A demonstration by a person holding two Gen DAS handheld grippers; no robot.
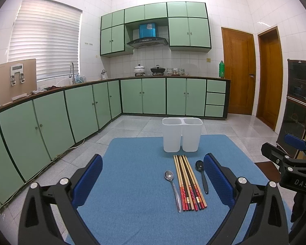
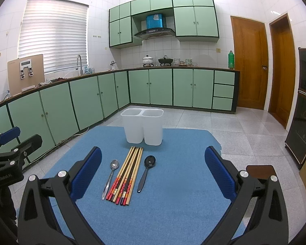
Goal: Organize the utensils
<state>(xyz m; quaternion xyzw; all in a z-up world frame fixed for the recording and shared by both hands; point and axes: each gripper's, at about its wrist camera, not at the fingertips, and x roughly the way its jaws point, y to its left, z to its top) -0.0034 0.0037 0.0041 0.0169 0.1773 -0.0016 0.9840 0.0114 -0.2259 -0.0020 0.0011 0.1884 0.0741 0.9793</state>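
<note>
While both jaws stand wide apart and hold nothing, the left hand-held gripper (image 1: 153, 181) and the right hand-held gripper (image 2: 153, 173) hover over the blue mat (image 1: 132, 204) on the desk. Ahead of the left one's fingers lie a metal spoon (image 1: 172, 187), a row of chopsticks (image 1: 188, 181) and a black spoon (image 1: 202, 177) — side by side, toward its right finger. Beyond them stands a white two-compartment holder (image 1: 181, 134) — upright

- Home kitchen.
- Green cabinets (image 1: 142, 96) run under an L-shaped counter; wall units above.
- Range hood (image 1: 148, 41) over pots (image 1: 139, 69) on stove, far wall.
- Sink faucet (image 1: 72, 72) under blinds (image 1: 44, 47), left.
</note>
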